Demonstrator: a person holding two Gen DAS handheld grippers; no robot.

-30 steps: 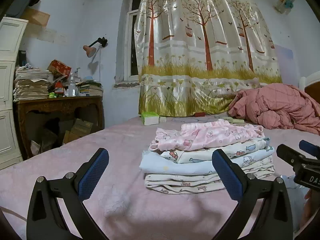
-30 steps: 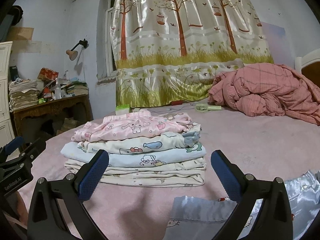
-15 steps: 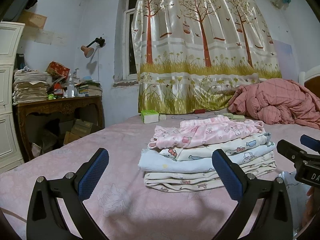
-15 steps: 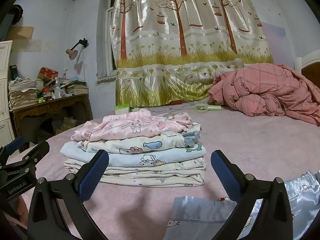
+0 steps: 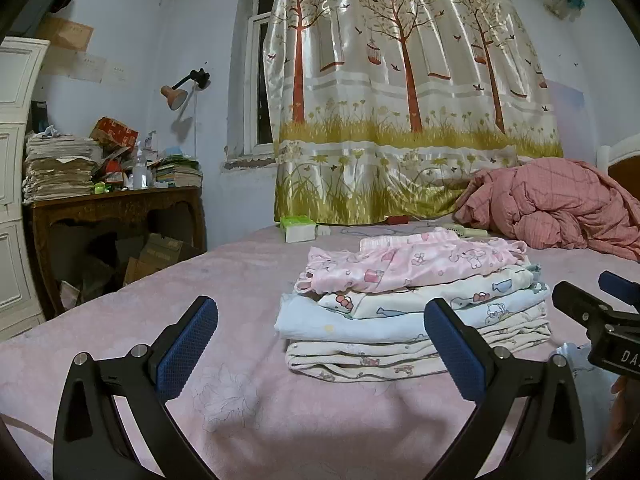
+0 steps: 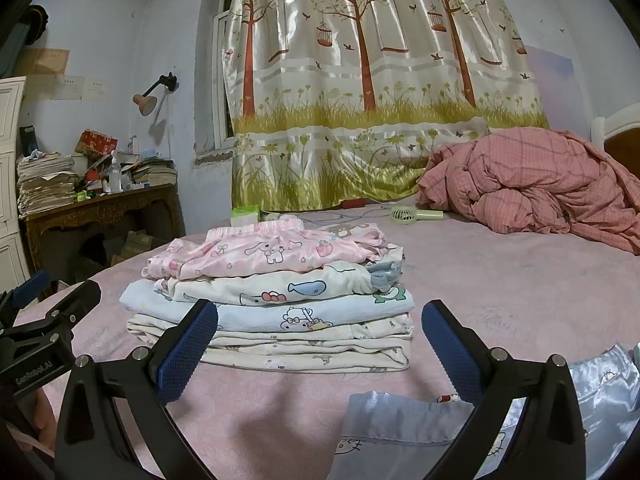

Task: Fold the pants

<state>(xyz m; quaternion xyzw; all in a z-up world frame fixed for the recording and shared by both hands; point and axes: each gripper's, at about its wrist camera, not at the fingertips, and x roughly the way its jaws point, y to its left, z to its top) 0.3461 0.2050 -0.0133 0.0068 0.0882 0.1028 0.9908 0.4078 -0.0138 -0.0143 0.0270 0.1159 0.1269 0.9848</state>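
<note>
Tools (image 5: 320,344) (image 6: 319,344) spread wide, bare bedspread (image 5: 120,320) left

You are working in dim, cool, bluish indoor light that falls from above and behind you. Soft shadows of the tools lie on the pink bedspread (image 5: 120,320) close to the lenses. The satin curtain (image 6: 372,80) throws back bright streaks of glare in both views. Fisheye bending curves the walls and the white cabinet (image 5: 16,184), and black vignette fills the corners. Focus is sharp throughout, with no motion blur.
</note>
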